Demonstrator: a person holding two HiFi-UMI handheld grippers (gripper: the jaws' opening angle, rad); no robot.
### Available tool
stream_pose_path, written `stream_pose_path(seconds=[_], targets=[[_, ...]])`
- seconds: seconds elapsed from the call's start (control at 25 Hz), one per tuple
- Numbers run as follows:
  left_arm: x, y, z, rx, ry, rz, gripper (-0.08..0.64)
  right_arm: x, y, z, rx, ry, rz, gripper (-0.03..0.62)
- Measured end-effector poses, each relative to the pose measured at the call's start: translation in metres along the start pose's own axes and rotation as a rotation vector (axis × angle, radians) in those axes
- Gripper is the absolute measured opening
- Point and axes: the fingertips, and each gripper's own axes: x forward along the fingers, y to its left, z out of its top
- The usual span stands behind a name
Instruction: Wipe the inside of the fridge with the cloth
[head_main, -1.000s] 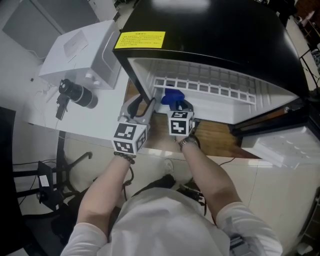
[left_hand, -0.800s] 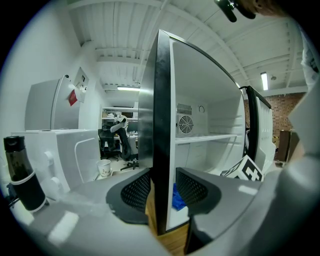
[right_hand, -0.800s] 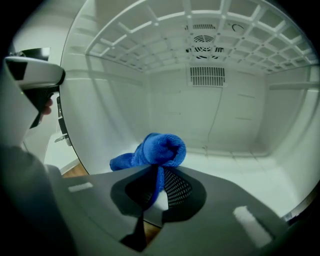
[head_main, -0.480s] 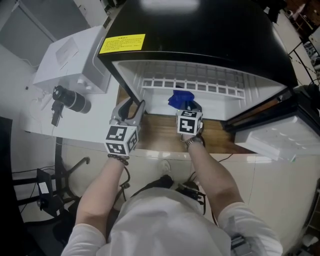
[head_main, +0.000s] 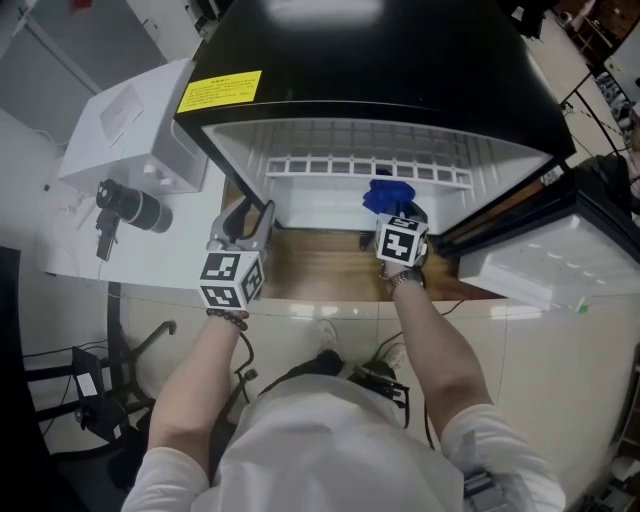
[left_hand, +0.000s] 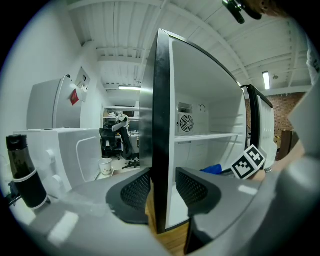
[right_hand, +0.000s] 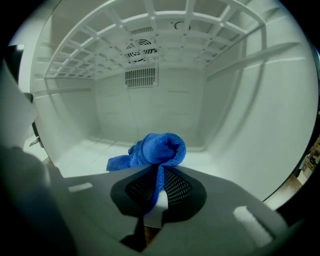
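Note:
The small fridge (head_main: 400, 80) has a black top and stands open, showing its white inside (right_hand: 150, 105). My right gripper (head_main: 397, 212) reaches into the fridge's right half, shut on a bunched blue cloth (head_main: 388, 194). In the right gripper view the cloth (right_hand: 157, 149) bulges out past the gripper (right_hand: 156, 186) just above the white fridge floor (right_hand: 95, 150). My left gripper (head_main: 248, 216) is at the fridge's left front corner. Its jaws are closed on the black edge of the side wall (left_hand: 159, 150), one pad on each side.
A white wire shelf (head_main: 360, 165) spans the fridge above the cloth. The open door (head_main: 540, 265) hangs at the right. On the left stand a white box (head_main: 120, 125) and a black bottle (head_main: 130, 205). Wooden tabletop (head_main: 320, 265) lies before the fridge.
My right gripper has slid to the right across the fridge floor with the blue cloth in it. The left gripper has stayed on the side wall.

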Motion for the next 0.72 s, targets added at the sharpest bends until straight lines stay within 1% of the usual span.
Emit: stream_pose_path(seconds=[0.16, 0.4, 0.56, 0.72], targets=[[0.0, 0.0, 0.0, -0.005, -0.001, 0.005, 0.15, -0.003, -0.022, 0.005, 0.015, -0.011, -0.041, 0.029], [0.001, 0.0, -0.001, -0.006, 0.001, 0.007, 0.15, -0.008, -0.046, 0.003, 0.052, -0.009, -0.096, 0.029], [0.001, 0.0, -0.001, -0.008, 0.003, 0.006, 0.15, -0.013, -0.062, -0.007, 0.057, 0.031, -0.158, 0.029], [0.0, 0.0, -0.001, -0.006, 0.003, 0.002, 0.15, -0.016, -0.058, 0.001, 0.053, -0.011, -0.136, 0.029]])
